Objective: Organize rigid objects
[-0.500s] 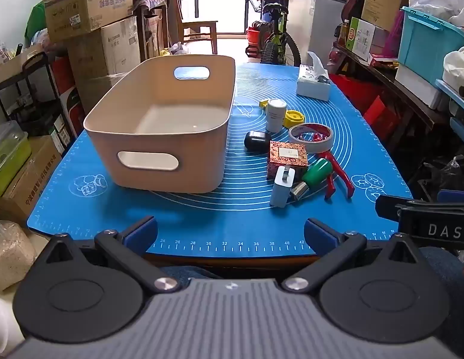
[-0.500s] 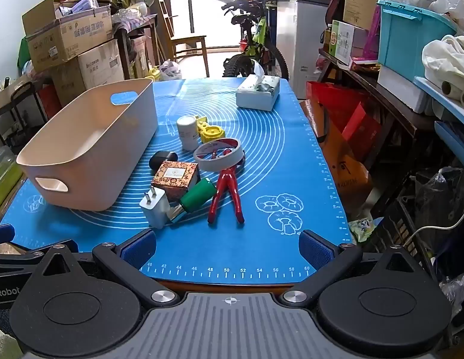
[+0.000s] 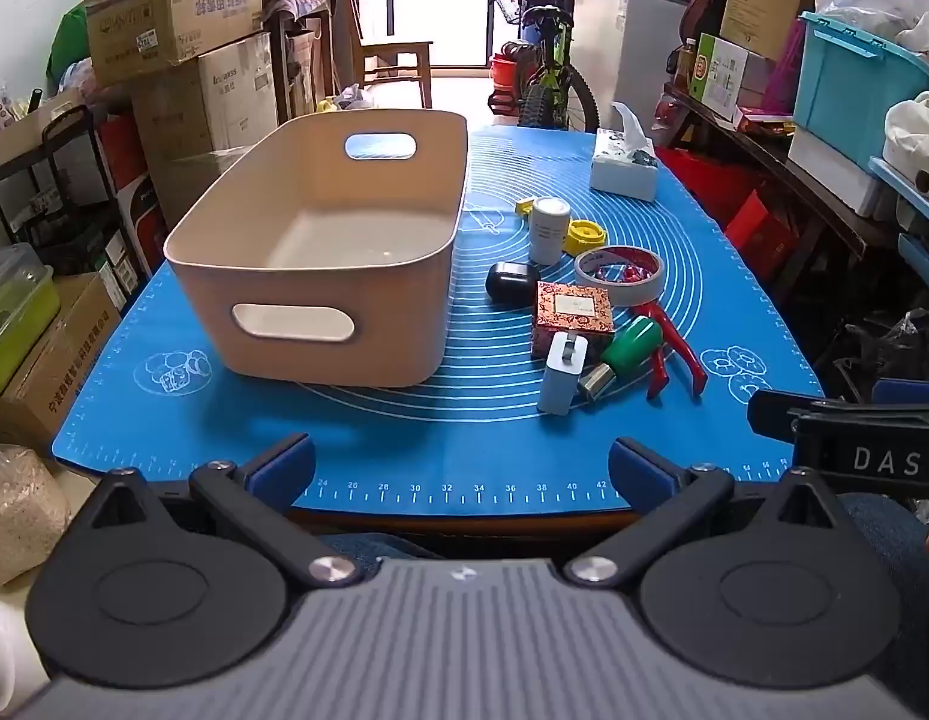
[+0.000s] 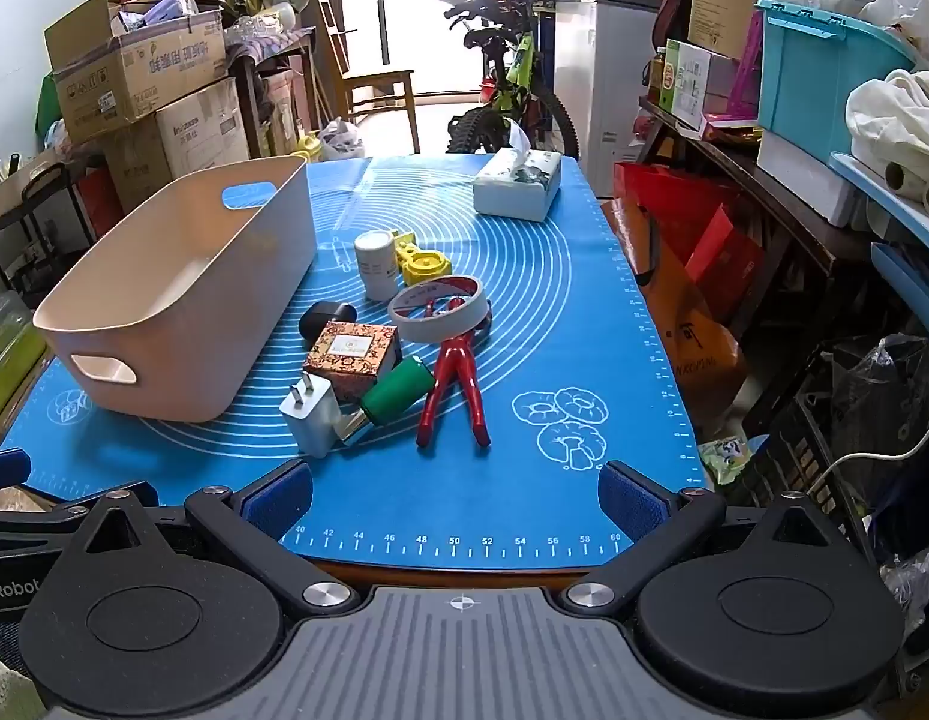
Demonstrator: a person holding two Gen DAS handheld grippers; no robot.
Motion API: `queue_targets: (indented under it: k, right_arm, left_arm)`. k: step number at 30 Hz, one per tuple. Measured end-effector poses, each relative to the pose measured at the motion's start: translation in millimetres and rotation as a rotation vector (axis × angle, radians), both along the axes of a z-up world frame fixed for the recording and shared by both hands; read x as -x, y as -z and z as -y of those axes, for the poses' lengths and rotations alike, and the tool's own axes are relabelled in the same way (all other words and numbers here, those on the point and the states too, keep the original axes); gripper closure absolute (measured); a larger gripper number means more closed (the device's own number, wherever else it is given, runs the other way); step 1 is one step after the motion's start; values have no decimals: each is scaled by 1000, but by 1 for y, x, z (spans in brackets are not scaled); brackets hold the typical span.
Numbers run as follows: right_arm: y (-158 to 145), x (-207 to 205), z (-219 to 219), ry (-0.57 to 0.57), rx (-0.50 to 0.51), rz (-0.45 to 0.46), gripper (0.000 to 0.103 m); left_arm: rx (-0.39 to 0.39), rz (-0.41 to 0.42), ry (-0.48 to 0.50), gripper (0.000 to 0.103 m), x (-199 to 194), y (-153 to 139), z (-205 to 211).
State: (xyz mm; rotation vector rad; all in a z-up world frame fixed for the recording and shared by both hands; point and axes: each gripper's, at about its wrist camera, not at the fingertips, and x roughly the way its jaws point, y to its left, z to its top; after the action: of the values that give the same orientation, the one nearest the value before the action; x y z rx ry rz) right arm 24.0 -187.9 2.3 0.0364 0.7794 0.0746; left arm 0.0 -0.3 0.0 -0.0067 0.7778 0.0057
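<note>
Empty beige bin (image 3: 320,276) (handle cutouts), small objects (image 3: 584,312) clustered beside it

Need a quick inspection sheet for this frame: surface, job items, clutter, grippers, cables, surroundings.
Surface: blue mat covers the table.
Job's things: beige bin holds nothing visible; beside it a white charger, green-capped bottle, patterned box, red pliers, tape roll, black case, white jar, yellow piece.
Clutter: tissue box at the far end.
Grippers: left hand-held gripper and right hand-held gripper both open, at the near edge, holding nothing.
Cables: white cable off the right side.
Surroundings: bicycle, cardboard boxes, teal bin.
</note>
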Motion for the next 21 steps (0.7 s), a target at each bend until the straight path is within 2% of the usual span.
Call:
queue_targets:
  k: [21]
  right_arm:
    - [1, 0, -1, 0, -1, -2, 2]
  left_arm:
    - [-5, 5, 2, 0, 1, 1, 7]
